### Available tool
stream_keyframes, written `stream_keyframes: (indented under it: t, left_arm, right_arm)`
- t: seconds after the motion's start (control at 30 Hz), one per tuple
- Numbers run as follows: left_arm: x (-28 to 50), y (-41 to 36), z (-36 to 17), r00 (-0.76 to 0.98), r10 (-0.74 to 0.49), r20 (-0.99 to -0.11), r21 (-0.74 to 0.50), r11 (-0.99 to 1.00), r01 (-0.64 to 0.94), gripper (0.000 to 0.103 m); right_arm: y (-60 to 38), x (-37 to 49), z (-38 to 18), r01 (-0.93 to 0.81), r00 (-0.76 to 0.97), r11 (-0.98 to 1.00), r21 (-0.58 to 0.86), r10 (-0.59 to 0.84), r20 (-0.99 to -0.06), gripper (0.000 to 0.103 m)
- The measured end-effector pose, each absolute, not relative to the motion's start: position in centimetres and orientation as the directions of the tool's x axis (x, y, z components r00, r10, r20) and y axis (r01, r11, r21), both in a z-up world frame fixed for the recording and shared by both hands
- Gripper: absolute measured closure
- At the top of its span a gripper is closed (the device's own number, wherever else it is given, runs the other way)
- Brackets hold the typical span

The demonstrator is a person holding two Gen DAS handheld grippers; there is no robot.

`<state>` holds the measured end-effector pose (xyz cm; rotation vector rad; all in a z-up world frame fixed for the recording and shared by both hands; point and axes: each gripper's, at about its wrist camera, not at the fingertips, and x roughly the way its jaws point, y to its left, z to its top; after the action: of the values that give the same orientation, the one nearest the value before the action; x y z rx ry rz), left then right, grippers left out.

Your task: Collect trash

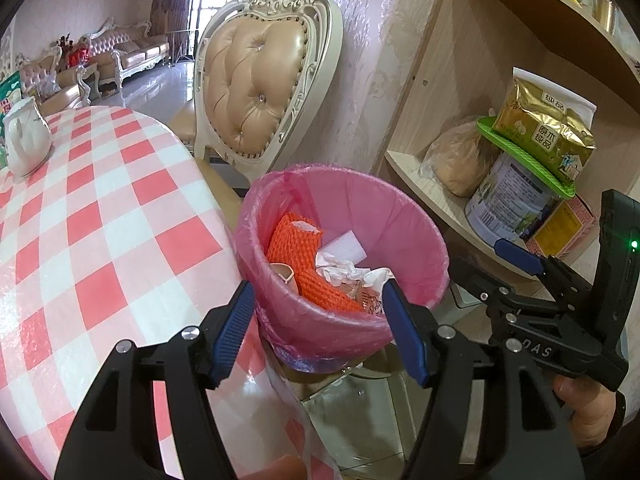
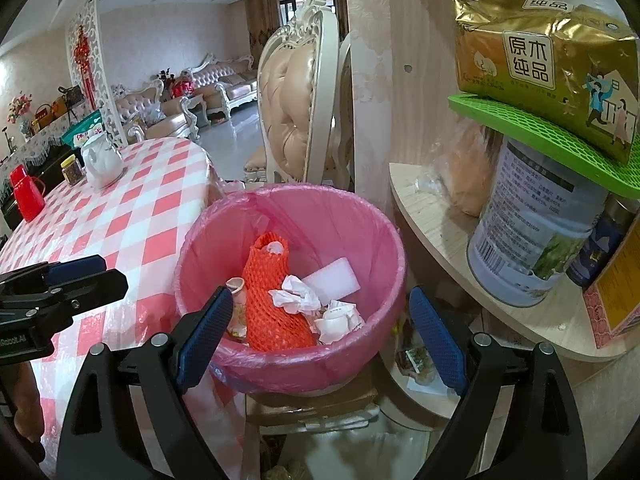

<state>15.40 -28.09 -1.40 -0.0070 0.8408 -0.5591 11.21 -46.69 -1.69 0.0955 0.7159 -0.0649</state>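
A bin lined with a pink bag (image 1: pixel 372 208) (image 2: pixel 320 204) stands between the table and the shelf. In it lie an orange foam net (image 1: pixel 296 256) (image 2: pixel 272 304), crumpled white paper (image 1: pixel 336 268) (image 2: pixel 296 294) and a white card (image 2: pixel 332 280). My left gripper (image 1: pixel 319 286) is open over the bin's near rim, nothing between its blue pads. My right gripper (image 2: pixel 322 300) is also open above the near rim and holds nothing. One of the right gripper's fingers (image 1: pixel 518 258) shows at the right of the left wrist view, held by a hand (image 1: pixel 588 412).
A table with a red and white check cloth (image 1: pixel 100 220) touches the bin on the left, carrying a white teapot (image 1: pixel 26 136) and a red flask (image 2: pixel 24 194). A padded chair (image 1: pixel 256 76) stands behind. The shelf (image 2: pixel 432 216) on the right holds a tin (image 2: pixel 532 232) and a gold packet (image 2: pixel 540 64).
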Motion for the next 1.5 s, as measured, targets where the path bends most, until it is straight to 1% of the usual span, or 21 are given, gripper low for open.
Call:
stream_keyframes:
  t: [1.5]
  left_arm:
    - [15.59,-28.29,-1.36,0.531,-0.47,-0.705,-0.22,0.857,0.466,0.037]
  right_arm:
    - [-46.77,11.3,-1.7,0.094,0.752,0.993,0.071,-0.024,-0.659,0.018]
